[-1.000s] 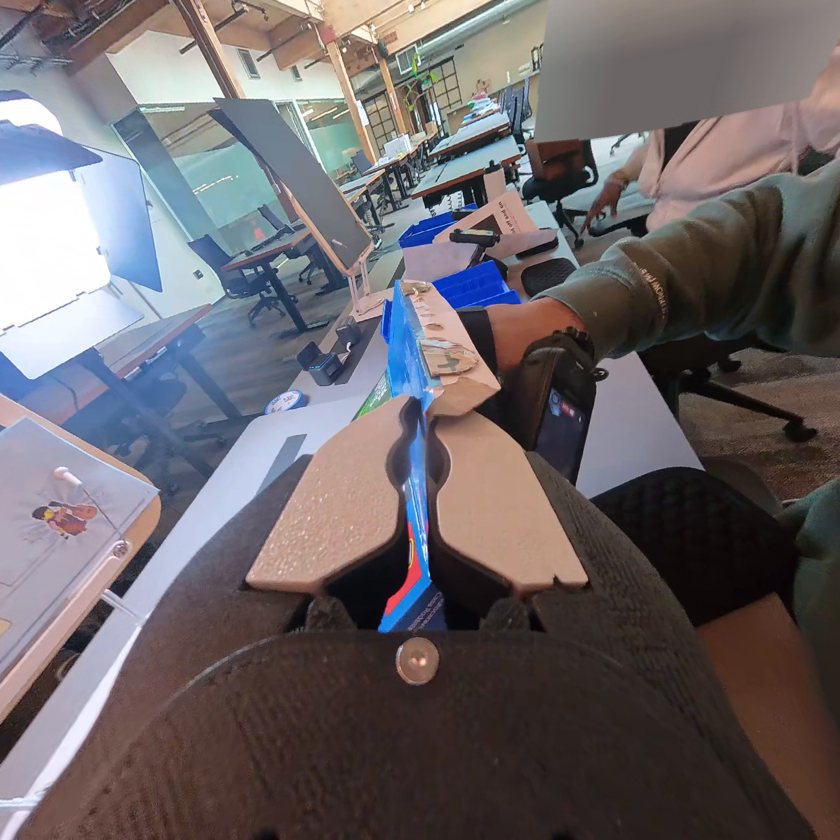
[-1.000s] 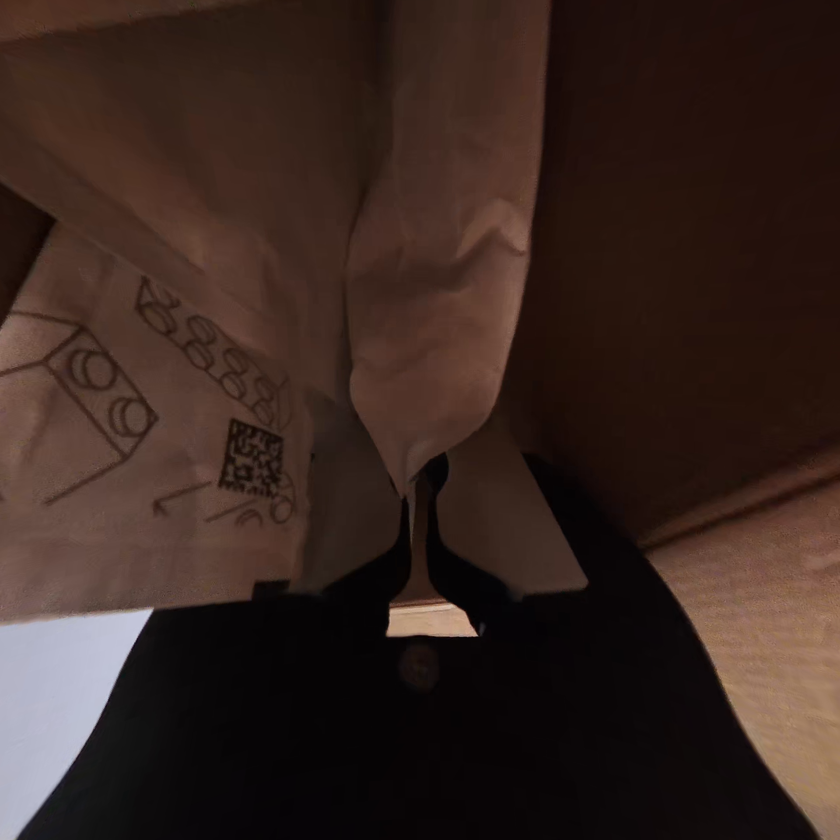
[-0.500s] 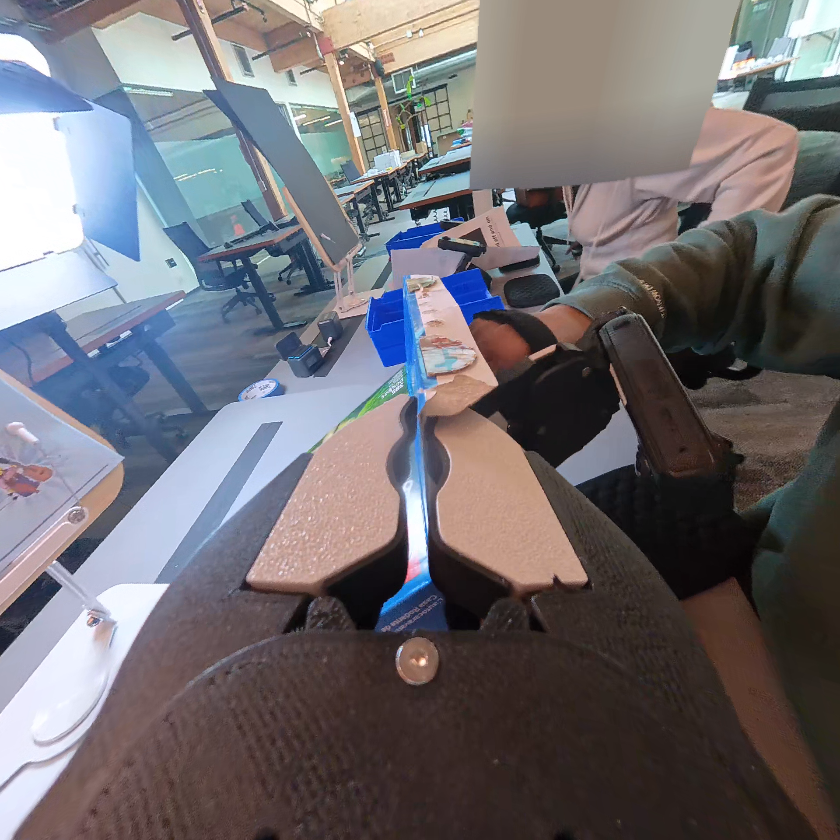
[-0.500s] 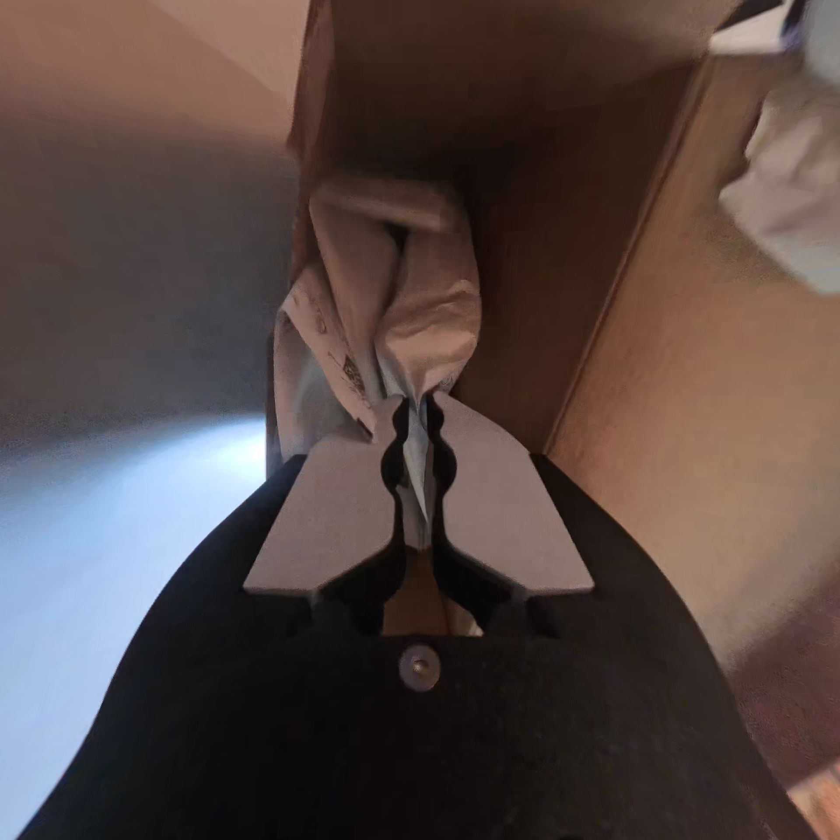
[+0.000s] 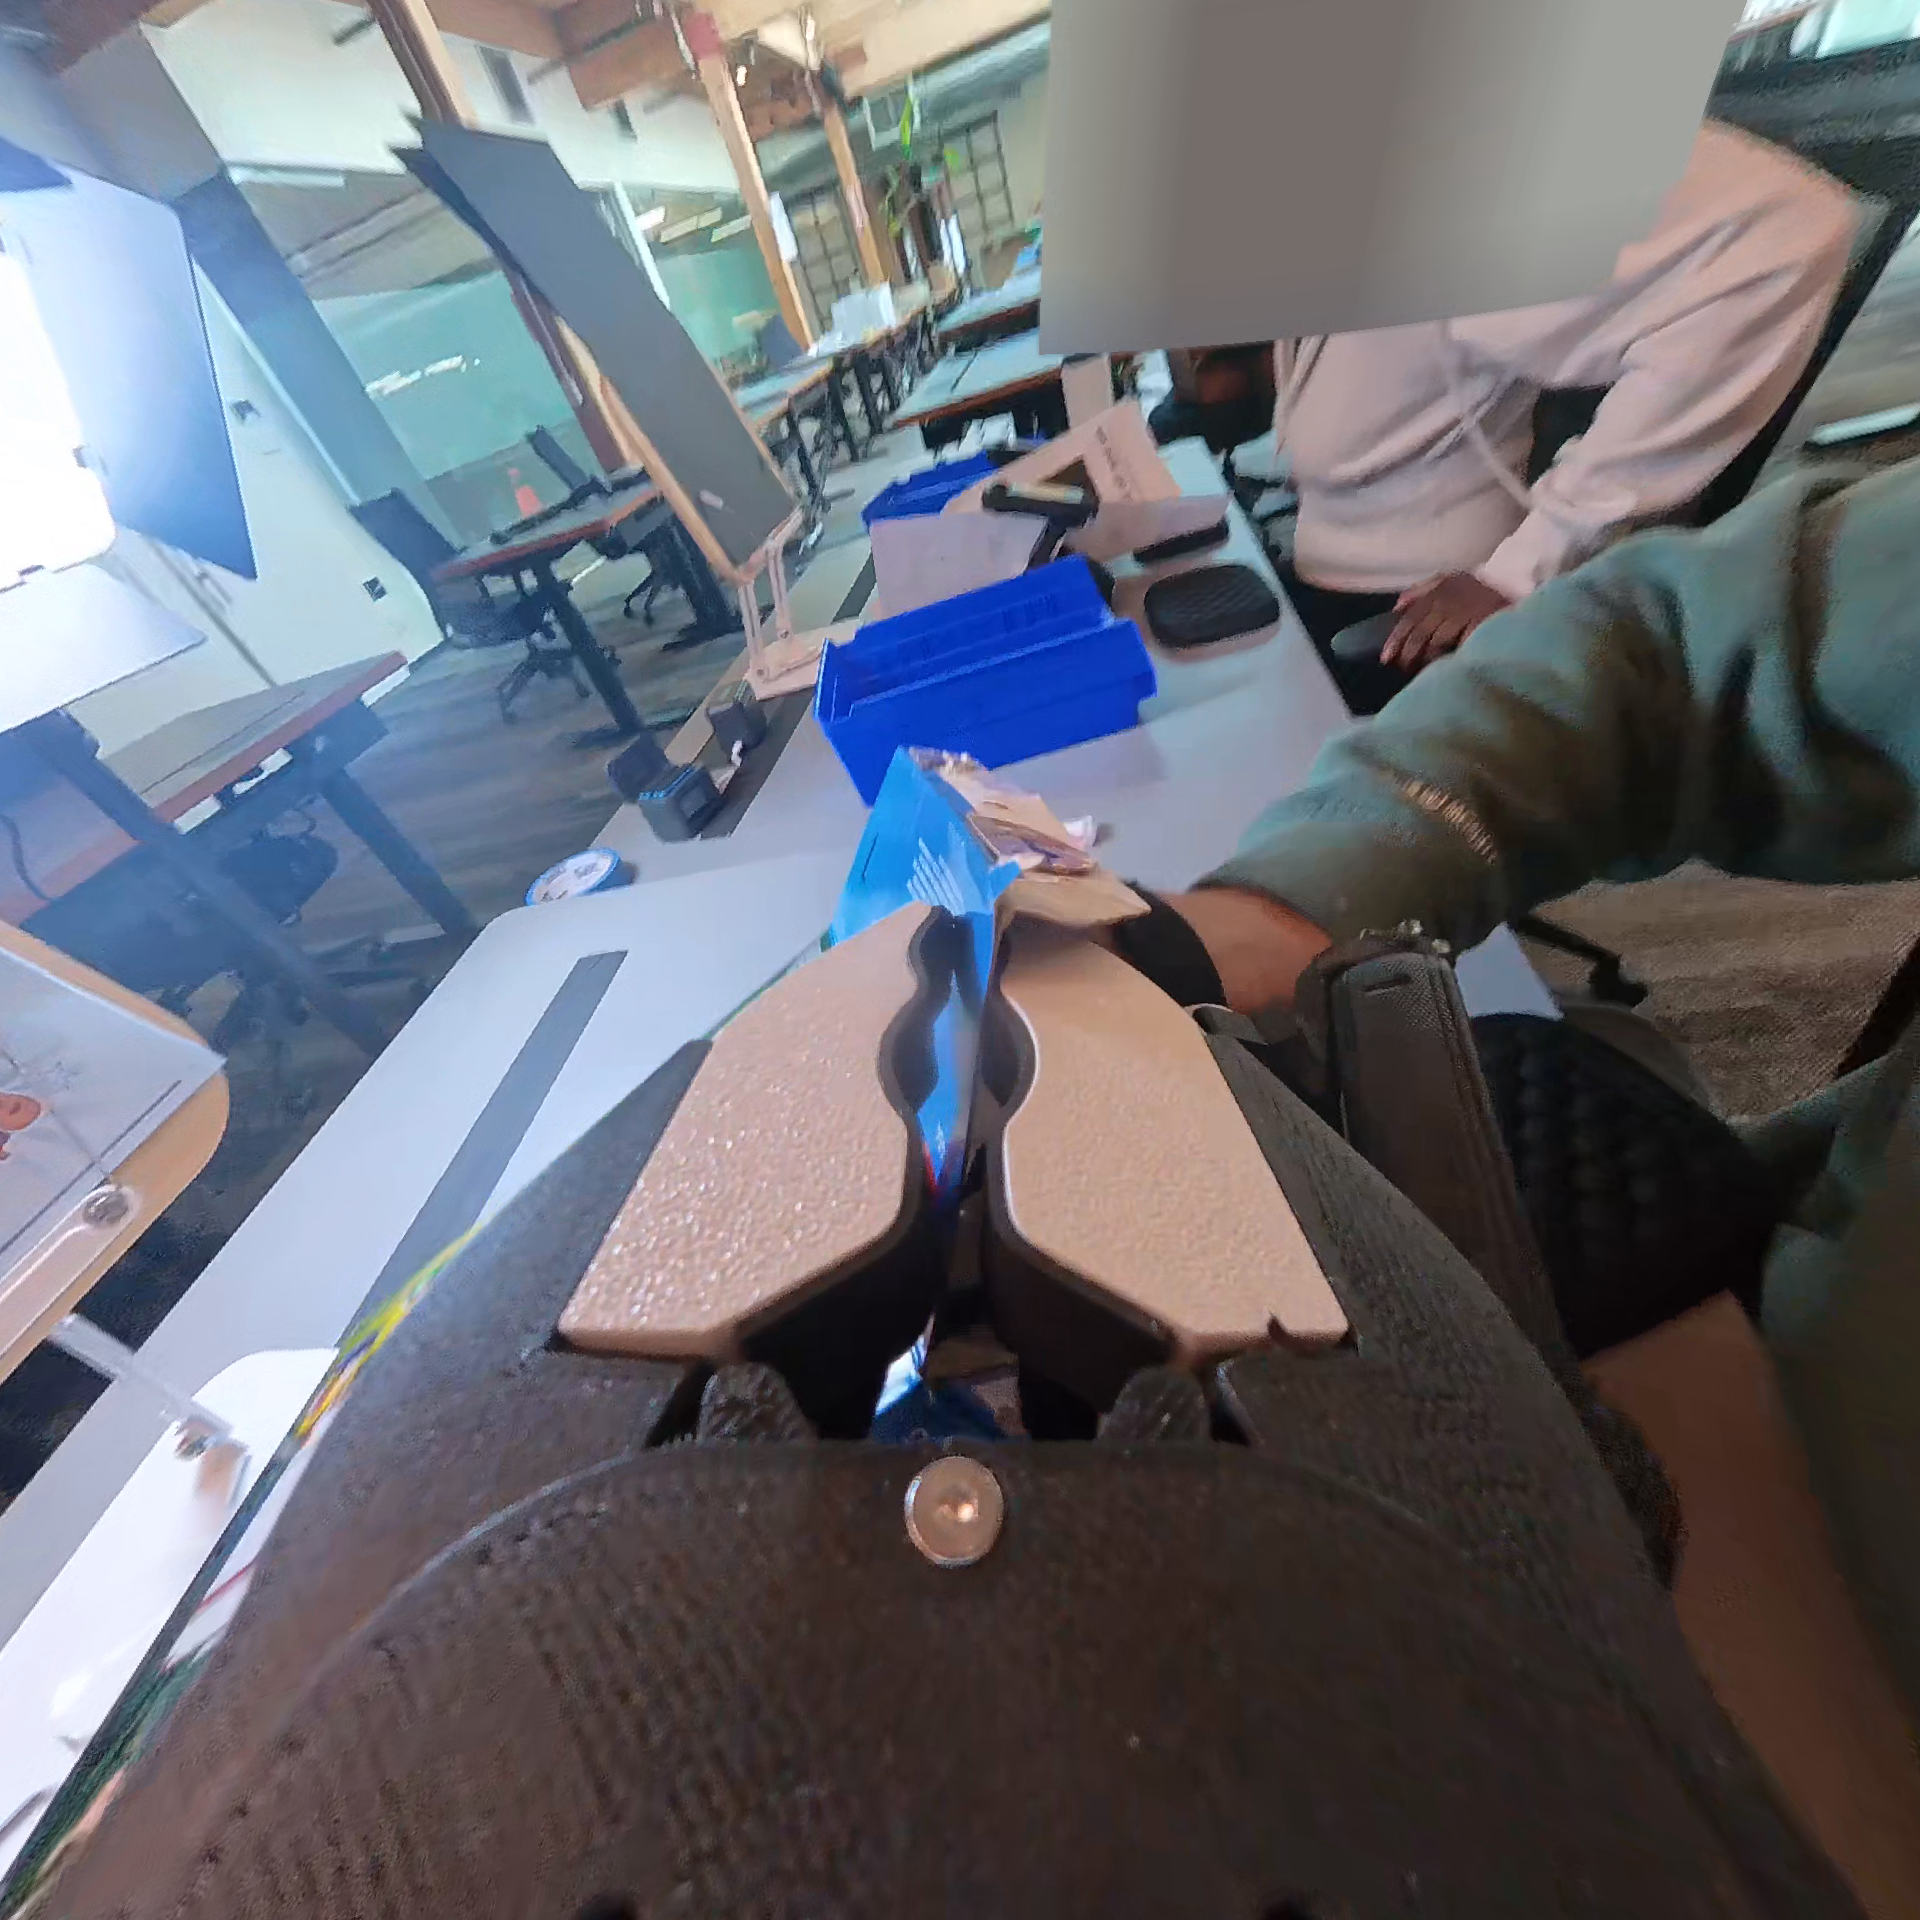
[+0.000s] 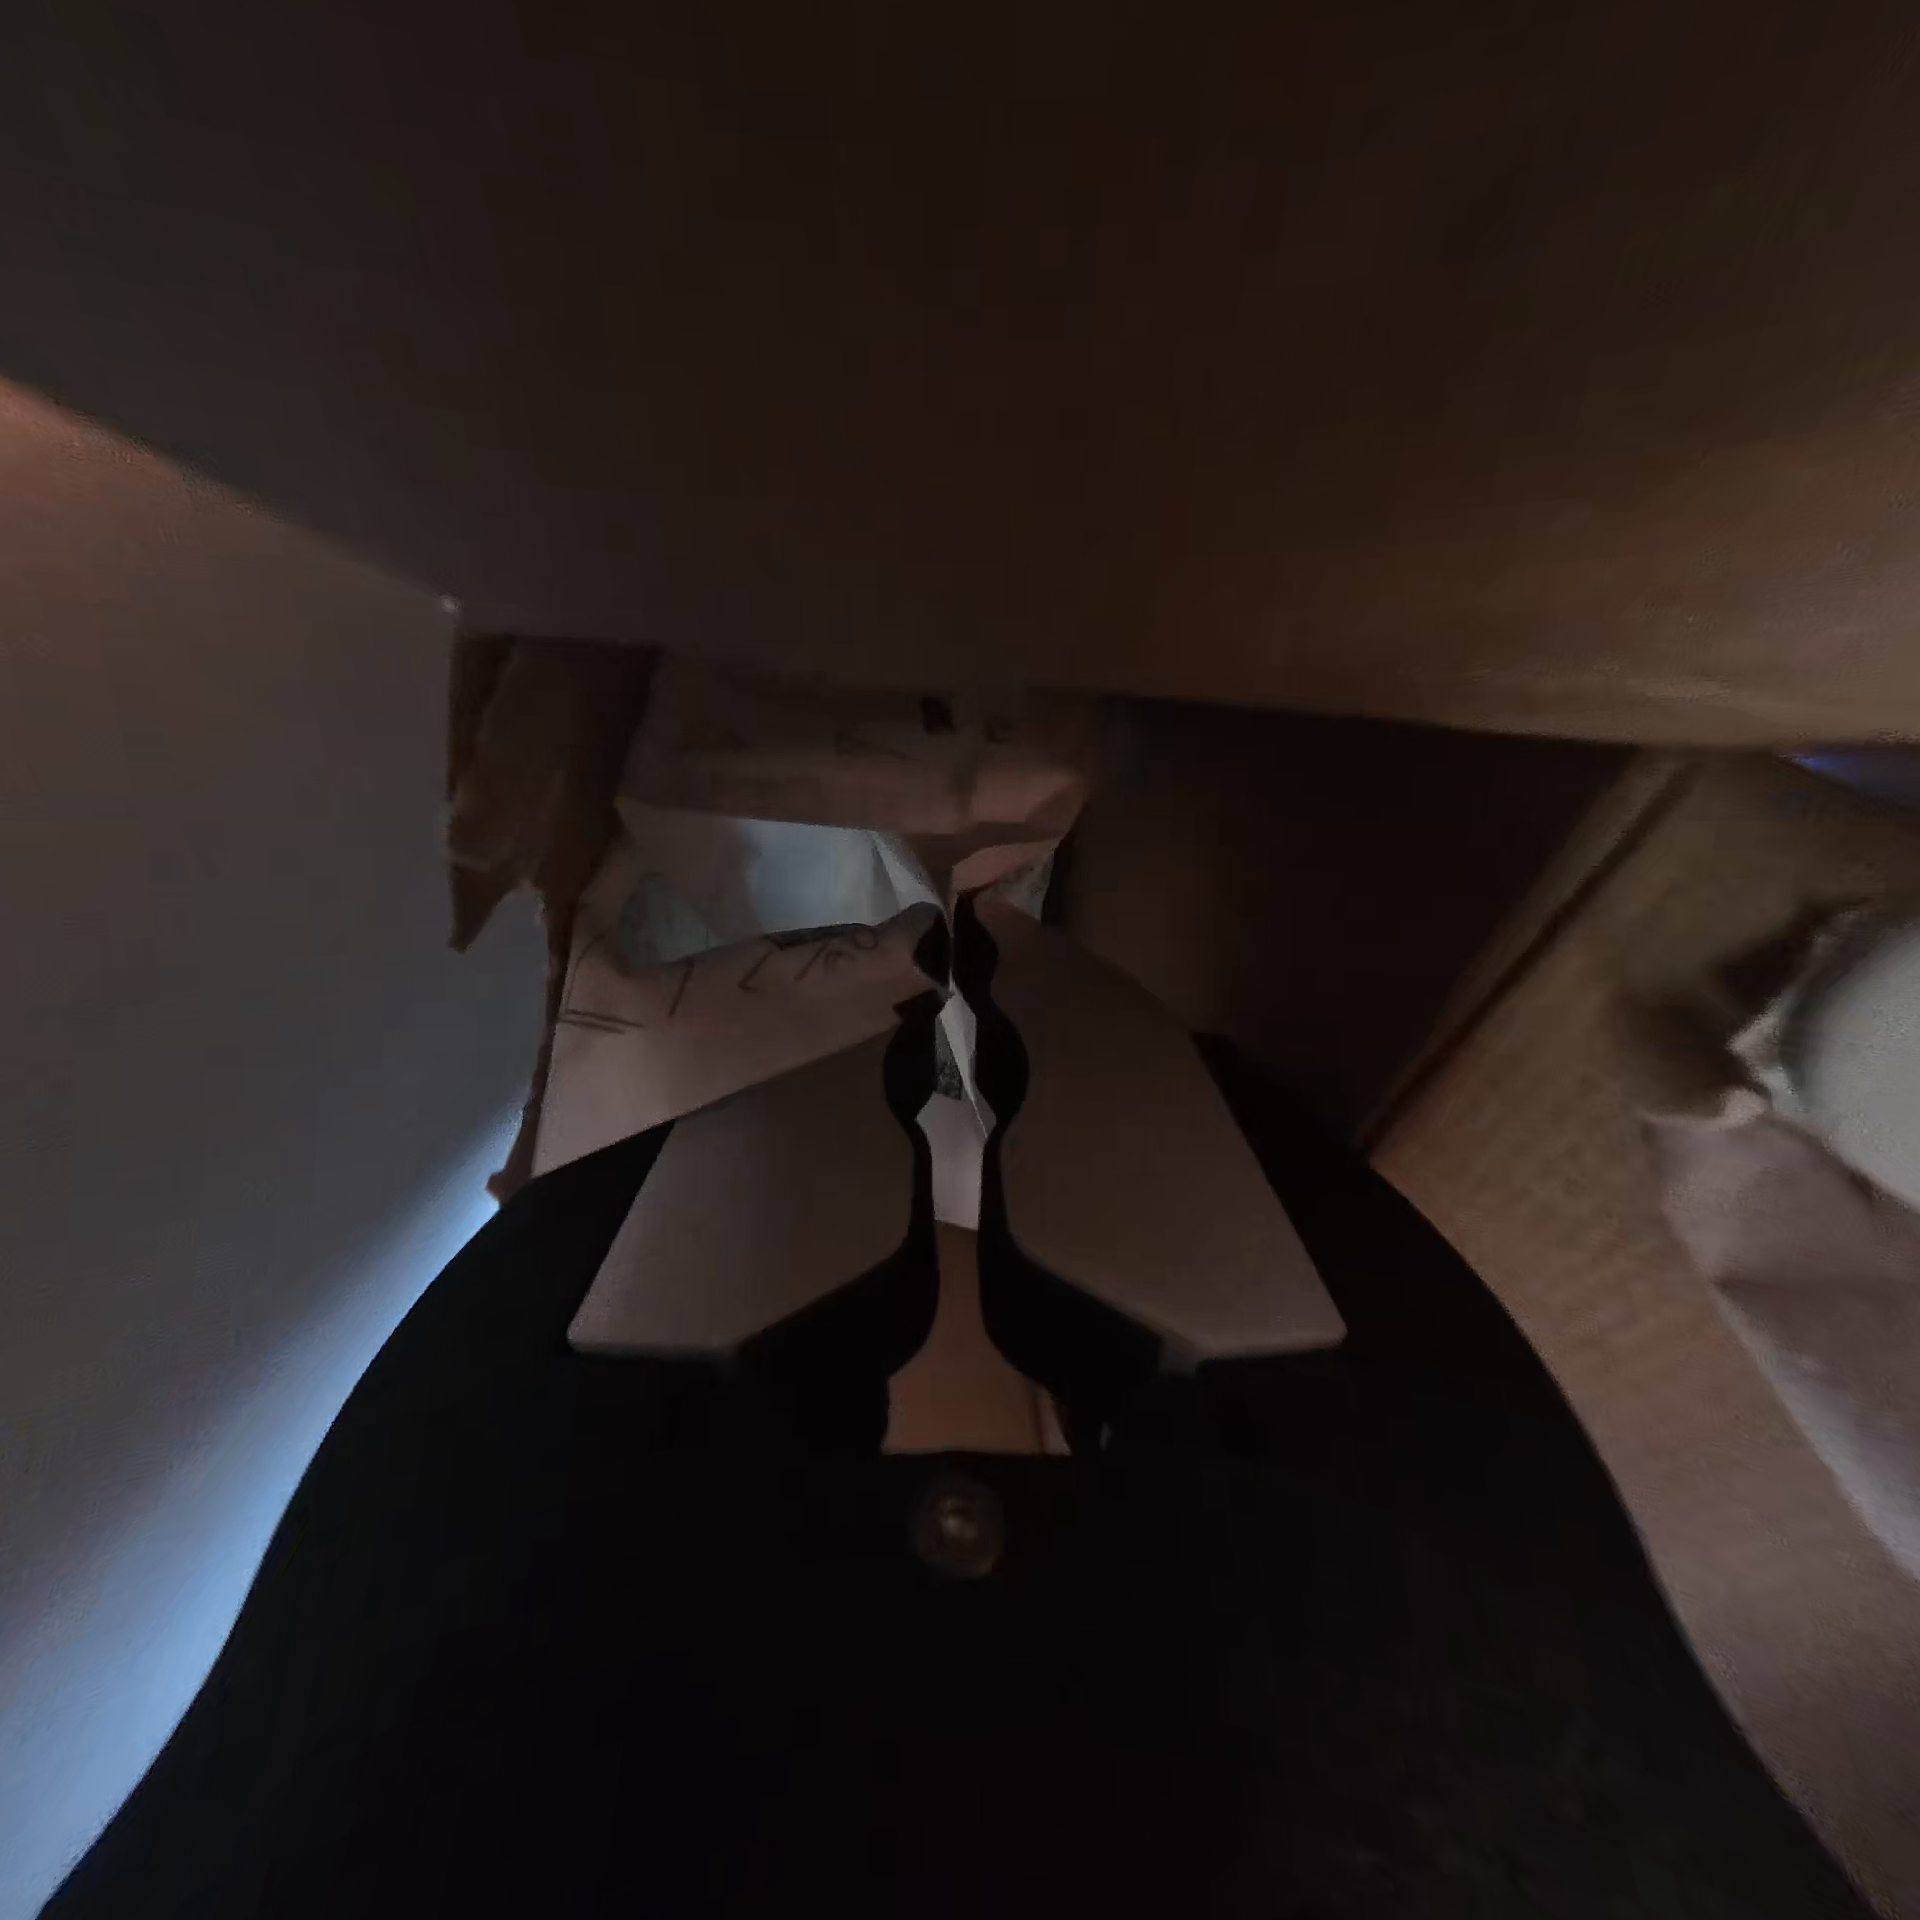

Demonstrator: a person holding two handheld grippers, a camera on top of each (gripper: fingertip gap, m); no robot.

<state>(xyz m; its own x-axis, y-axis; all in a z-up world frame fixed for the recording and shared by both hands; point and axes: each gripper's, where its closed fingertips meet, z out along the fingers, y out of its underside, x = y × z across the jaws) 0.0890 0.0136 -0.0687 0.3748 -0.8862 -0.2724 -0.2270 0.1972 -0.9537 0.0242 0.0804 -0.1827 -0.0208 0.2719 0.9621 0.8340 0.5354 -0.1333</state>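
Observation:
In the left wrist view my left gripper [image 5: 961, 935] is shut on the edge of a blue cardboard box [image 5: 920, 862] with a brown inside flap, held above the grey table [image 5: 644, 935]. The right hand and its gripper's black body [image 5: 1392, 1049] reach into the box from the right. In the right wrist view my right gripper [image 6: 961, 920] is inside the dim brown cardboard interior [image 6: 935, 364]. It is shut on a fold of a white printed paper bag [image 6: 727, 997], which runs down between the pads.
A blue plastic bin [image 5: 987, 675] stands on the table behind the box, with a blue tape roll [image 5: 577, 873] and a small black device [image 5: 675, 800] to the left. A person in a pink top [image 5: 1455, 436] stands at the far right. Another pale paper bag [image 6: 1829, 1039] lies right of the cardboard wall. The tips of one gripper are about 15 cm away from the tips of the other.
My right gripper's pads have come together on the paper bag and the view has swung inside the box. My left gripper keeps its hold on the box, which now tilts and sits lower.

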